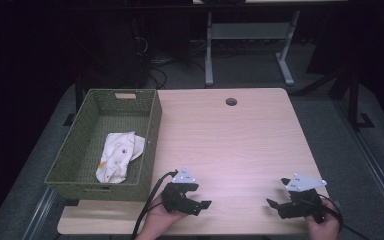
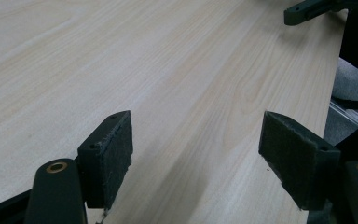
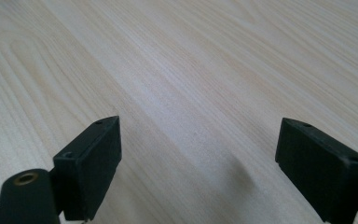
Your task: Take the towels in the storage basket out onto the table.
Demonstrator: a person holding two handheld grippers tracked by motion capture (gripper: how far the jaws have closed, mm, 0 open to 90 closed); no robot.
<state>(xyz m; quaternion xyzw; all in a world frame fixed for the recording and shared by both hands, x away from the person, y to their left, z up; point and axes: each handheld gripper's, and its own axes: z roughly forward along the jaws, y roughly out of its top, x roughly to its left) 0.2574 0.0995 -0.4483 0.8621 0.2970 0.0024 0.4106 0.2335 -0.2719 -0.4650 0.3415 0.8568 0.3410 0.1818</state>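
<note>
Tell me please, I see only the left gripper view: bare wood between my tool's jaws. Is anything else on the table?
Observer: Yes, a green basket stands at the table's left edge, seen in the high view.
Operator: Is the basket empty?
Observer: No, a pale cloth lies crumpled inside it.
Operator: Where is my left tool compared to it?
Observer: The left tool is near the table's front edge, just right of the basket's front corner, jaws open and holding nothing.
Operator: And the right tool?
Observer: The right tool is open too, over bare wood near the front right corner.
</note>
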